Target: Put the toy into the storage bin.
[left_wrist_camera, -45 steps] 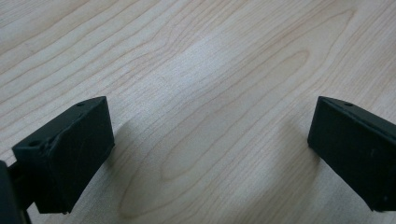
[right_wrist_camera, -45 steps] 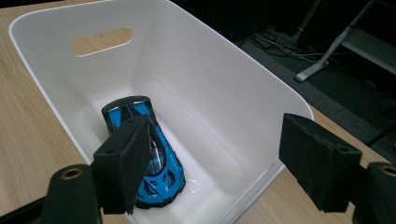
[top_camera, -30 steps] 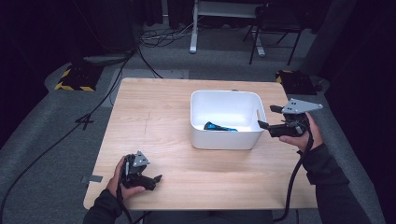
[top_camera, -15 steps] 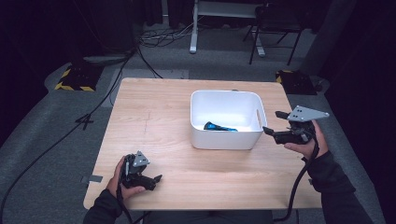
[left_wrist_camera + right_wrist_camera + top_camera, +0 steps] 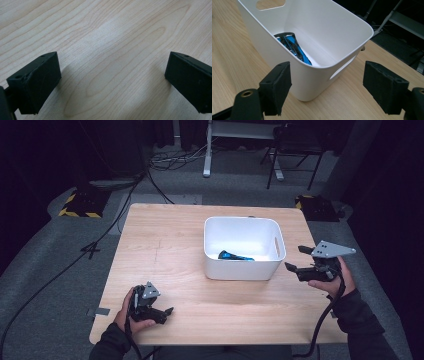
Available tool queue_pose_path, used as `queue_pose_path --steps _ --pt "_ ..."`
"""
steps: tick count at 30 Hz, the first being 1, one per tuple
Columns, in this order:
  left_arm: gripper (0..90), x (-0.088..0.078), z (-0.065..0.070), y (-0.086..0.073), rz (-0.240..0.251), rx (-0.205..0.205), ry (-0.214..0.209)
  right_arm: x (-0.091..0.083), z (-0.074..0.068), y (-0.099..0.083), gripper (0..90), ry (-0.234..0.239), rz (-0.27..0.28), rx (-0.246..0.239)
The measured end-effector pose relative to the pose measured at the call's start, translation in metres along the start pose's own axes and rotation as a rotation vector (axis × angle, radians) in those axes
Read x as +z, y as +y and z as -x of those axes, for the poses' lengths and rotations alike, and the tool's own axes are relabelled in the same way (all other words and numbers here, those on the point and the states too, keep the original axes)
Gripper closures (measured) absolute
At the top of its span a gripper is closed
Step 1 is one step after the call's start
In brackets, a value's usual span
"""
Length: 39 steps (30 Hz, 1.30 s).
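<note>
One white bin (image 5: 244, 270) stands on the wooden bench (image 5: 165, 250), and one blue-and-black packet (image 5: 236, 256) lies on its floor against the near wall. Two hand-held grippers work the scene, one in each of the person's hands. The right hand-held gripper (image 5: 300, 260) hovers just beside the bin's right end, level with its handle slot; its jaws, which have just been opening, stand apart with nothing between them and touch neither bin nor packet. In the right gripper view the bin's corner sits between and beyond the two black pads (image 5: 277, 87), clear of both. The left hand-held gripper (image 5: 162, 312) rests low over the bench well to the near left of the bin, its jaws spread wide over bare wood and gripping nothing.
</note>
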<state>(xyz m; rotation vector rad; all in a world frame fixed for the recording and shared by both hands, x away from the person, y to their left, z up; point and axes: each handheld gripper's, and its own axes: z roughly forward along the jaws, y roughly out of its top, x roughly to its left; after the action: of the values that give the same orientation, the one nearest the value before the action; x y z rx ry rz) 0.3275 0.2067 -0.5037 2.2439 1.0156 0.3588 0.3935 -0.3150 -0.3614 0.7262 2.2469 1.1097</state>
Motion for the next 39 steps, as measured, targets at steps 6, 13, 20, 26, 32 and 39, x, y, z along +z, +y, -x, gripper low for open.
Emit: queue_pose_path --steps 6,13,20,26,32,39 --pt "0.6 0.0 0.0 0.0 0.0 0.0 0.0 -0.003 -0.001 -0.007 23.1 -0.003 -0.007 -0.001" --pt "0.6 0.0 0.0 0.0 0.0 0.0 0.0 -0.003 -0.003 -0.016 23.0 -0.009 -0.019 -0.002" --pt "0.6 0.0 0.0 0.0 0.0 0.0 0.0 0.001 -0.007 -0.028 23.0 -0.018 -0.05 -0.012" --pt "0.6 0.0 0.0 0.0 0.0 0.0 0.0 0.004 -0.008 -0.036 22.5 -0.028 -0.07 -0.009" --pt "0.6 0.0 0.0 0.0 0.0 0.0 0.0 0.007 -0.008 -0.049 22.4 -0.033 -0.091 -0.004" --pt "0.6 0.0 0.0 0.0 0.0 0.0 0.0 0.009 -0.007 -0.061 22.2 -0.038 -0.107 0.004"
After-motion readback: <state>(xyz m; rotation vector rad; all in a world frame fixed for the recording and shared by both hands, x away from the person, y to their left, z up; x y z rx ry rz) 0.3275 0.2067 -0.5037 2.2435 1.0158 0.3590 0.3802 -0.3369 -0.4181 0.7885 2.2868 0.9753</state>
